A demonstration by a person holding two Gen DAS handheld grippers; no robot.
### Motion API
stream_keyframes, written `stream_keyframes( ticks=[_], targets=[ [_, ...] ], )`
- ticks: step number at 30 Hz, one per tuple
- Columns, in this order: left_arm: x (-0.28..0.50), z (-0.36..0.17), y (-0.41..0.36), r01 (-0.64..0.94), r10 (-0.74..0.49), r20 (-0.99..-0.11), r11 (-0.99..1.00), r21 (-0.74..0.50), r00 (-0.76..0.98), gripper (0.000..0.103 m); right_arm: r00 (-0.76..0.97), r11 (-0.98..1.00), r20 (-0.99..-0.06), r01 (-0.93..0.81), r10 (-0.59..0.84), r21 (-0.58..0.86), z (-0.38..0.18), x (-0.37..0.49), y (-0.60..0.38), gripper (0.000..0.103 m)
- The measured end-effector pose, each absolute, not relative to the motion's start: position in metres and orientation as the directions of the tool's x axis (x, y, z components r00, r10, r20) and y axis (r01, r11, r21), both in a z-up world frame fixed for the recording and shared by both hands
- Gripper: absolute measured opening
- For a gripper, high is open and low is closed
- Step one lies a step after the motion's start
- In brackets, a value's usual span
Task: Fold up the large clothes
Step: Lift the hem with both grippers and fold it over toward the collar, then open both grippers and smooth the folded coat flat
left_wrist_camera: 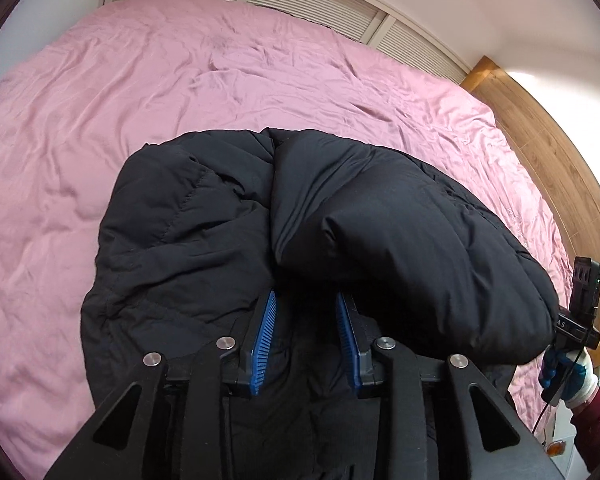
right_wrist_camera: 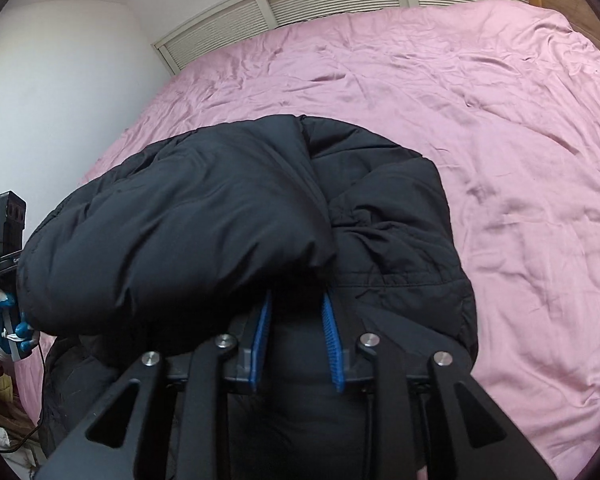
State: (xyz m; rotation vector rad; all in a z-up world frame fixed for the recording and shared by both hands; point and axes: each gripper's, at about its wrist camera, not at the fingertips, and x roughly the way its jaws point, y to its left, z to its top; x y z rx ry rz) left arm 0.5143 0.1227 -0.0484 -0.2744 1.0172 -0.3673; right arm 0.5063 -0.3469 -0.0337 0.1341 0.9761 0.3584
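A black padded jacket (left_wrist_camera: pixel 228 216) lies bunched on the near part of the bed (left_wrist_camera: pixel 100 92), folded over on itself so a thick roll of it sits on top. That doubling looks like one fold laid down and let go, since both tools hang just above the near edge of the fabric, not pinching it.

The left gripper (left_wrist_camera: pixel 306 300) has its blue pads parted, with only dark cloth showing beneath the gap. The right gripper (right_wrist_camera: pixel 297 300) stands the same way, slightly parted and released, its tips tucked under the overhang of the roll.

Much is hidden: the sleeves, collar and zip are lost in the black folds, and the hem runs under the tool frames. A gloved hand (left_wrist_camera: pixel 576 372) shows at the edge.
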Motion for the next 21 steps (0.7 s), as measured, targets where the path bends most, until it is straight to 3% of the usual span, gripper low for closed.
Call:
stream_keyframes(
  ticks=[3, 7, 11, 21],
  targets=[
    [0.500, -0.025, 0.132, 0.188, -0.423, -0.757, 0.905, -0.381, 0.498, 0.036, 0.543, 0.946, -0.779, -0.246, 0.314, 0.210, -0.007, 0.501, -0.348, 0.026],
    [0.517, 0.012, 0.118, 0.263, -0.409, -0.728, 0.912, -0.314, 0.550, 0.043, 0.586, 0.937, -0.743, -0.311, 0.323, 0.162, 0.032, 0.513, -0.323, 0.045],
    [0.549, 0.026, 0.081, 0.324, -0.394, -0.713, 0.914, -0.242, 0.580, 0.050, 0.584, 0.916, -0.733, -0.379, 0.349, 0.134, 0.049, 0.539, -0.279, 0.054],
    [0.552, -0.055, 0.013, 0.358, -0.265, -0.793, 0.931, -0.063, 0.549, 0.054, 0.464, 0.897, -0.845, -0.441, 0.266, 0.041, -0.029, 0.547, -0.246, 0.060]
  ],
)
